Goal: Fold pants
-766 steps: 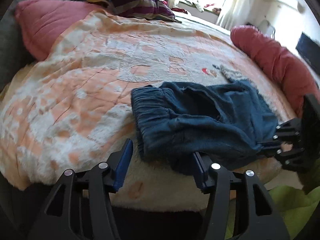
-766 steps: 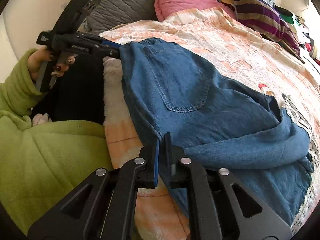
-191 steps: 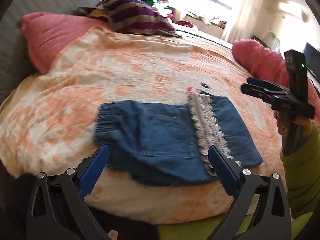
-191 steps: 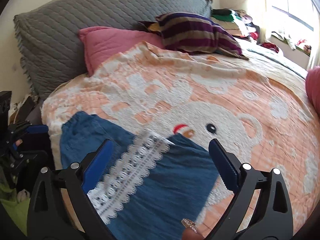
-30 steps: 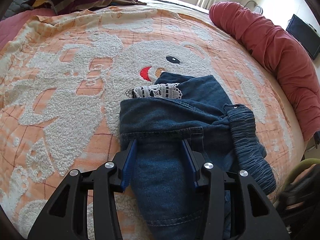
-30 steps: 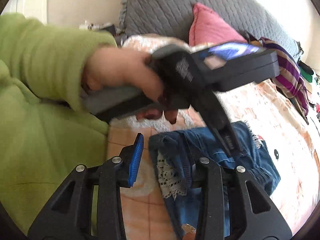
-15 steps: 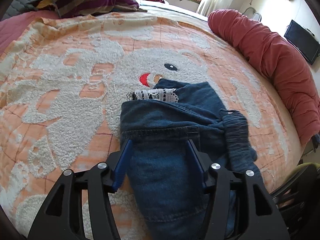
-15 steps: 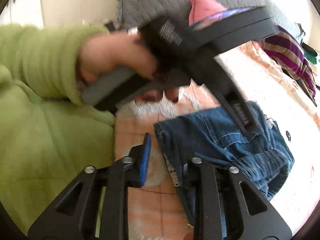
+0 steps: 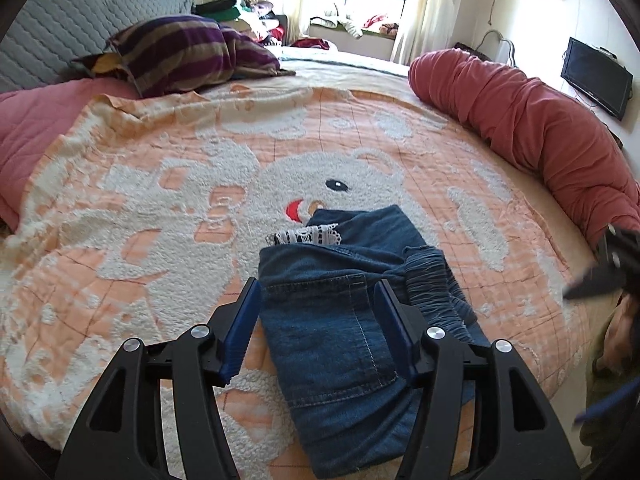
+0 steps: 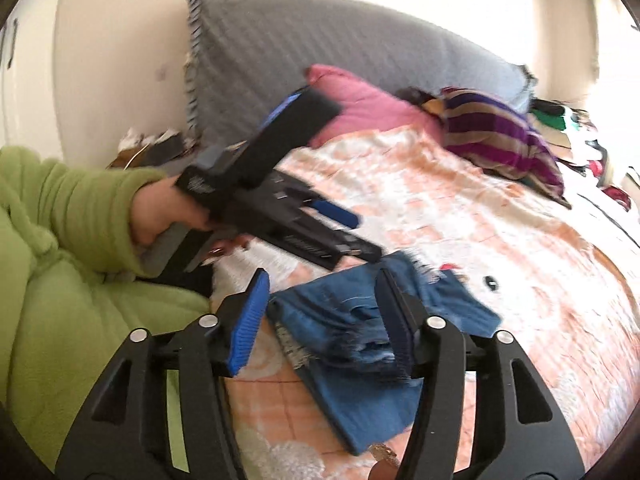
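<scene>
The blue denim pants (image 9: 340, 332) lie folded into a small bundle on the peach bear blanket (image 9: 160, 200), near its front edge. A white lace trim (image 9: 306, 236) peeks out at the far end, and the gathered waistband (image 9: 436, 280) runs along the right side. My left gripper (image 9: 318, 320) hovers above the bundle with its jaws opening and its blue pads (image 9: 244, 328) pressing on nothing. My right gripper (image 10: 322, 292) is also above the pants (image 10: 360, 364), its jaws opening with nothing gripped. In the right wrist view a hand in a green sleeve (image 10: 80, 208) holds the left gripper (image 10: 362, 236).
A striped pillow (image 9: 180, 52), a pink pillow (image 9: 28, 132) and a grey quilted headboard cushion (image 10: 320, 60) are at the head of the bed. A red bolster (image 9: 520, 120) runs along the right side. A person's green clothing (image 10: 80, 340) is at the bed's near edge.
Both grippers have lifted up and back from the pants. The right jaws went from narrow to wide, and the left jaws widened a little. The bundle stays on the blanket.
</scene>
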`<state>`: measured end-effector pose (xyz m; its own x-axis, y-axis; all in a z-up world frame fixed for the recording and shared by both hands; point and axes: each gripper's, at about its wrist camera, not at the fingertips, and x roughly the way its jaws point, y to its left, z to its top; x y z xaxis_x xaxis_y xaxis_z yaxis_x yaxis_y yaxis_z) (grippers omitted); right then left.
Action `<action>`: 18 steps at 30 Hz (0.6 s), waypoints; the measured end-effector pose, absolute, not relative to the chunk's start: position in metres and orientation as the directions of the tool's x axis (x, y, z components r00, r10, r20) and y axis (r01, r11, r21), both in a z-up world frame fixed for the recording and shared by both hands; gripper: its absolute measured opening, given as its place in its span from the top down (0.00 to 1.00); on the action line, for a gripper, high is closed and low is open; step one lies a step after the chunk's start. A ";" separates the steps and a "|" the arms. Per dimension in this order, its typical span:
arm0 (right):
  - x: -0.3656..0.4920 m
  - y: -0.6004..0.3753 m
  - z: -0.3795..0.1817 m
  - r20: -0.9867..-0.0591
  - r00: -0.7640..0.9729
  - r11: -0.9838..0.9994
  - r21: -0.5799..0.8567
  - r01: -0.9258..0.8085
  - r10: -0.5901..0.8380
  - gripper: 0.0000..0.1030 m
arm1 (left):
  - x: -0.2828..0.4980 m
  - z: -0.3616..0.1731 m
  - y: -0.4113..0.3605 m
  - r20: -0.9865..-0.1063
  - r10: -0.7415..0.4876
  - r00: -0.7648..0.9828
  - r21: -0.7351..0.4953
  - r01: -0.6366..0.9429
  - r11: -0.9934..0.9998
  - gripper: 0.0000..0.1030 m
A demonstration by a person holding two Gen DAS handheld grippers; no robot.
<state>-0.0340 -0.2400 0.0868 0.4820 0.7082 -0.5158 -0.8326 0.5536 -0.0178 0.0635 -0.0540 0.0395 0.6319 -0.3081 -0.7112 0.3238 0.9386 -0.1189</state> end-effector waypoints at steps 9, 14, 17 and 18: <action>-0.010 -0.266 0.088 -0.487 0.571 0.672 0.046 -0.739 0.661 0.36 | 0.052 0.050 -0.052 -0.692 -0.302 0.655 -0.103 0.325 0.940 0.44; -0.007 -0.269 0.085 -0.485 0.594 0.695 0.039 -0.718 0.641 0.29 | 0.048 0.054 -0.049 -0.682 -0.285 0.674 -0.094 0.306 0.947 0.11; -0.004 -0.270 0.085 -0.485 0.612 0.715 0.041 -0.698 0.625 0.22 | 0.046 0.055 -0.046 -0.681 -0.279 0.677 -0.093 0.298 0.950 0.11; -0.001 -0.271 0.084 -0.487 0.620 0.727 0.046 -0.685 0.615 0.21 | 0.046 0.055 -0.045 -0.680 -0.278 0.679 -0.093 0.296 0.951 0.11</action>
<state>-0.0014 -0.2713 0.0841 0.6197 0.6152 -0.4873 -0.6853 0.7268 0.0461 0.0460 -0.0451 0.0552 0.6787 -0.2779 -0.6799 0.2962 0.9506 -0.0928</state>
